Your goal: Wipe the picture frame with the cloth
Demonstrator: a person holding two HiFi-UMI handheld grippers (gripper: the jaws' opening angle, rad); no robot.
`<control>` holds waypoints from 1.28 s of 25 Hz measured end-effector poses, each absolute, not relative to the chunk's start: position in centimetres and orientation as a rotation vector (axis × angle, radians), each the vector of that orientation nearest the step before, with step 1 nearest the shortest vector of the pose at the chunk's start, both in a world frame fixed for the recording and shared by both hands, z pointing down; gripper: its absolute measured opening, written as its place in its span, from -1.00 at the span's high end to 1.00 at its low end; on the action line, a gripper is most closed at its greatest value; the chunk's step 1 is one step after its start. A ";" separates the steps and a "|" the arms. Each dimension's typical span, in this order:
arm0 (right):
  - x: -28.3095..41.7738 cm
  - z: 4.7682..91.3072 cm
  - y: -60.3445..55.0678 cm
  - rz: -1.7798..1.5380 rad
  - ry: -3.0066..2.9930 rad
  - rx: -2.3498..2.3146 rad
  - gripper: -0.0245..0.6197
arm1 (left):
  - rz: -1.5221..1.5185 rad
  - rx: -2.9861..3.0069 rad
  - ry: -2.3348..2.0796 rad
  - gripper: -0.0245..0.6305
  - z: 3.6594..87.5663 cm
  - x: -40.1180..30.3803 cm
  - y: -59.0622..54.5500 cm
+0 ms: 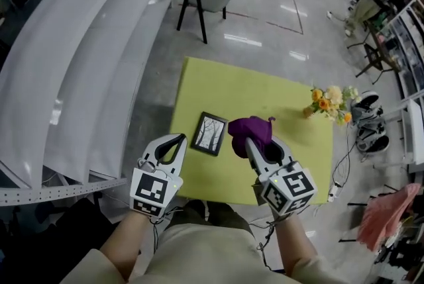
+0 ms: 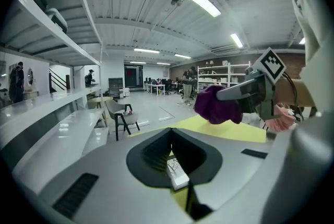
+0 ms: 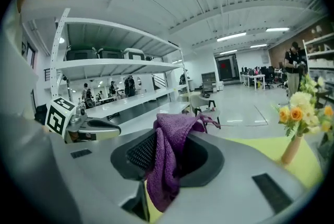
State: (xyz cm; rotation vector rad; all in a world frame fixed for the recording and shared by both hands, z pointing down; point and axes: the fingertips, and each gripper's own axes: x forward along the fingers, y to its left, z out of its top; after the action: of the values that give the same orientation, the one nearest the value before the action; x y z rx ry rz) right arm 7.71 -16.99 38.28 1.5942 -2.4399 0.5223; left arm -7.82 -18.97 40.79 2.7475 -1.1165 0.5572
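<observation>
The yellow-green counter (image 1: 225,87) stands on a glossy grey floor (image 1: 265,31). A black picture frame (image 1: 209,134) lies flat near its front edge. A vase of flowers (image 1: 329,104) stands at its right edge.

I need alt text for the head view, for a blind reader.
The right tool holds a purple cloth just right of a picture frame lying on a yellow-green table; the empty left tool is beside the frame.

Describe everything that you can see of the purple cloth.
The purple cloth looks soft and knitted. It is bunched, not spread. The right claw is shut on it; part stands above the jaws, and a fold hangs down between them. It is held over the yellow-green table, right of the picture frame. Whether it touches the table cannot be told.
</observation>
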 end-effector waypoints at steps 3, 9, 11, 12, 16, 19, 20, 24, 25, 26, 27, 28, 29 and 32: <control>8.0 40.6 -19.5 0.577 -2.439 1.564 0.57 | 0.597 2.717 -1.103 0.90 42.6 -7.0 -20.0; 6.8 44.9 -24.2 0.601 -2.439 1.476 0.56 | 0.668 2.615 -1.057 0.90 48.6 -5.8 -22.0; 6.0 46.4 -25.4 0.606 -2.444 1.435 0.56 | 0.701 2.582 -1.035 0.90 50.9 -5.4 -22.3; 5.6 47.3 -25.9 0.610 -2.444 1.417 0.56 | 0.716 2.564 -1.025 0.90 52.1 -5.2 -22.4; 4.1 50.2 -27.6 0.664 -2.449 1.375 0.56 | 0.754 2.477 -0.990 0.90 56.4 -4.9 -22.5; 2.8 52.7 -28.5 0.673 -2.433 1.319 0.56 | 0.768 2.413 -0.971 0.90 59.1 -4.9 -22.5; 2.4 53.6 -28.7 0.675 -2.425 1.302 0.55 | 0.767 2.397 -0.970 0.90 60.0 -4.9 -22.5; 1.3 57.0 -29.2 0.682 -2.390 1.241 0.55 | 0.799 2.346 -0.948 0.90 62.8 -4.6 -22.6; 1.1 57.8 -29.2 0.682 -2.381 1.229 0.55 | 0.811 2.338 -0.938 0.90 63.3 -4.4 -22.6; 0.9 58.4 -29.2 0.680 -2.371 1.218 0.55 | 0.821 2.331 -0.928 0.90 63.7 -4.3 -22.6; 0.8 59.1 -29.2 0.678 -2.360 1.208 0.55 | 0.832 2.324 -0.919 0.90 64.2 -4.1 -22.6; 0.7 59.8 -29.1 0.677 -2.346 1.198 0.55 | 0.846 2.318 -0.912 0.90 64.7 -4.1 -22.6; 0.7 60.6 -29.0 0.675 -2.330 1.188 0.55 | 0.862 2.311 -0.906 0.90 65.2 -4.1 -22.6; 1.0 62.5 -28.7 0.661 -2.277 1.170 0.55 | 0.896 2.297 -0.892 0.90 66.3 -4.2 -22.5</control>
State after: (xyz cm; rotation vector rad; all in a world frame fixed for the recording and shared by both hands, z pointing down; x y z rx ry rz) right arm 1.01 -28.68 62.46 1.1697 -2.2772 0.6611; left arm -4.24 -22.48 66.35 2.2967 -0.8923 0.8957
